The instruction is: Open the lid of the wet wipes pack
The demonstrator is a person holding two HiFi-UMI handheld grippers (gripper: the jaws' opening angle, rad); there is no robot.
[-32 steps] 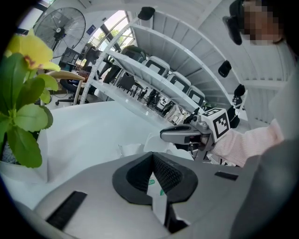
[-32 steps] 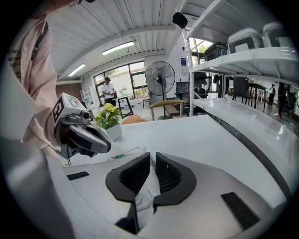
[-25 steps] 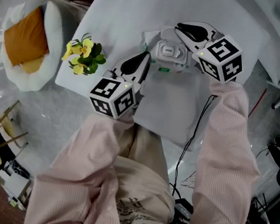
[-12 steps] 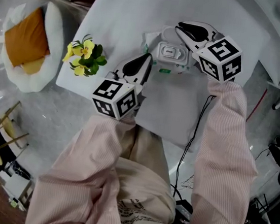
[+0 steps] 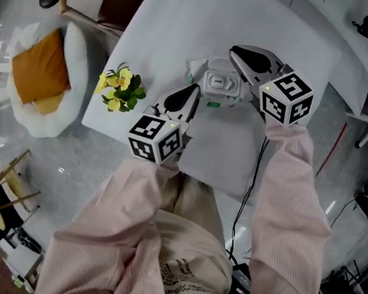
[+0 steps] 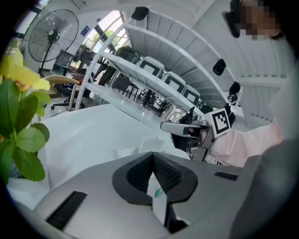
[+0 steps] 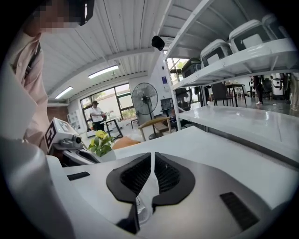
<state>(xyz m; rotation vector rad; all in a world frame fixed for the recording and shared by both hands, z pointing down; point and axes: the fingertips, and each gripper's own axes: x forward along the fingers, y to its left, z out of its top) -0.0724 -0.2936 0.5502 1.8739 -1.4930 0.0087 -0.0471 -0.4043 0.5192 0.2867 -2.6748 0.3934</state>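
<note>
The white wet wipes pack [image 5: 201, 68] lies on the white table [image 5: 222, 13], and its grey lid [image 5: 221, 82] faces up. My left gripper [image 5: 193, 88] is at the pack's near left corner. In the left gripper view it [image 6: 154, 175] is shut on a white edge with a green mark [image 6: 159, 200]. My right gripper [image 5: 240, 55] covers the pack's right end. Its jaws [image 7: 150, 175] have just been closing, and a thin translucent strip of the pack [image 7: 141, 210] sits pinched between them. I cannot tell whether the lid is raised.
A pot of yellow flowers [image 5: 121, 88] stands near the table's left edge. A white pad [image 5: 224, 148] lies in front of the pack, and a black cable [image 5: 257, 166] hangs past it. On the floor at left lies a round cushion with an orange pillow [image 5: 39, 70].
The right gripper has risen a little at the pack's right end, and the pack looks tipped with it. The left gripper keeps its hold on the near corner. The head view has shifted.
</note>
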